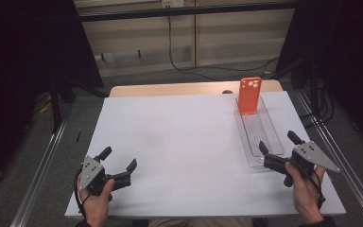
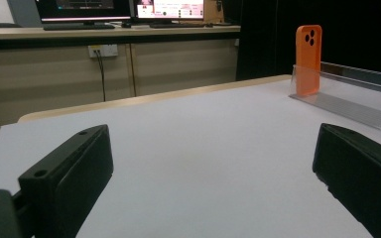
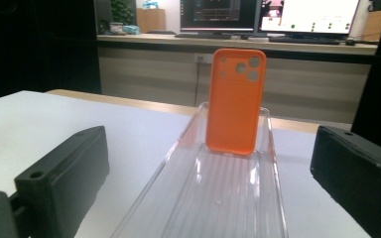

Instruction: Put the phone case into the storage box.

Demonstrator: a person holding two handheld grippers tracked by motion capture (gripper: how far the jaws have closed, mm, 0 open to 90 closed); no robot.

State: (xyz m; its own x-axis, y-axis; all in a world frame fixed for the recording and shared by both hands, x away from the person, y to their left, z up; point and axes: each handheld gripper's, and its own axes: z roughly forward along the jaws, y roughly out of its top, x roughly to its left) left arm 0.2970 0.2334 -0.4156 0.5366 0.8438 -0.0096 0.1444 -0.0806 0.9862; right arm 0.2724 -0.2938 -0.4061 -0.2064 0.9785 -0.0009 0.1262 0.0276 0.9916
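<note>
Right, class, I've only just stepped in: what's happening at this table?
A person holds a two-jaw claw in each hand over a white table. An orange phone case stands upright at the far end of a clear ribbed tray. The right claw sits open at the tray's near end, facing the case. The left claw rests open, well away, holding nothing.

Lit monitors (image 3: 270,14) stand on a far desk (image 3: 228,42), and a black cable (image 1: 172,42), perhaps a power lead, hangs below.
</note>
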